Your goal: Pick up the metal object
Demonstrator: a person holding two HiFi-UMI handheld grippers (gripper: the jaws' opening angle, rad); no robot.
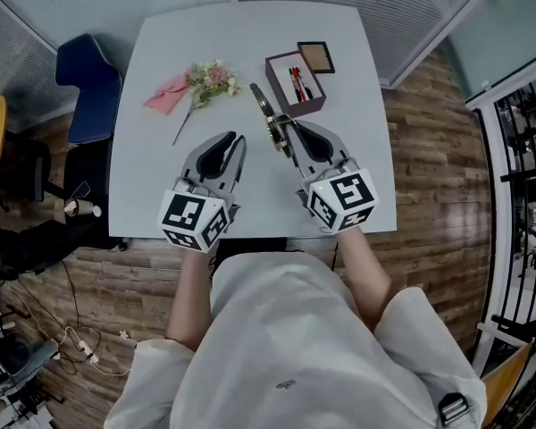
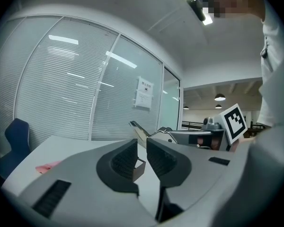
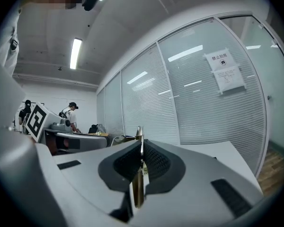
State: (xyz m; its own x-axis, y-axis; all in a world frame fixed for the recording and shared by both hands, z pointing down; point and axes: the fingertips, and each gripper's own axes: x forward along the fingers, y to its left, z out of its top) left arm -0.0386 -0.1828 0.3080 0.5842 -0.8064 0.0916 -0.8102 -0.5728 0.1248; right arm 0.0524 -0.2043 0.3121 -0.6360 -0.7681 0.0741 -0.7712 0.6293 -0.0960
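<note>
The metal object [image 1: 269,113] is a long, thin brass-and-steel piece, held off the white table [image 1: 250,34] and pointing toward the far side. My right gripper [image 1: 287,134] is shut on its near end. In the right gripper view the strip [image 3: 138,135] stands edge-on, pinched between the pads of that gripper [image 3: 141,151]. My left gripper [image 1: 236,139] hovers to the left of it over the table's near half. In the left gripper view its jaws [image 2: 142,151] stand a narrow gap apart with nothing between them, and the metal object [image 2: 138,128] shows beyond.
A brown box [image 1: 295,83] with pens stands just beyond the metal object. A small flower bunch [image 1: 207,80] and a pink envelope [image 1: 165,94] lie at the table's left. A blue chair [image 1: 89,88] stands off the left edge. The person's body is close to the near edge.
</note>
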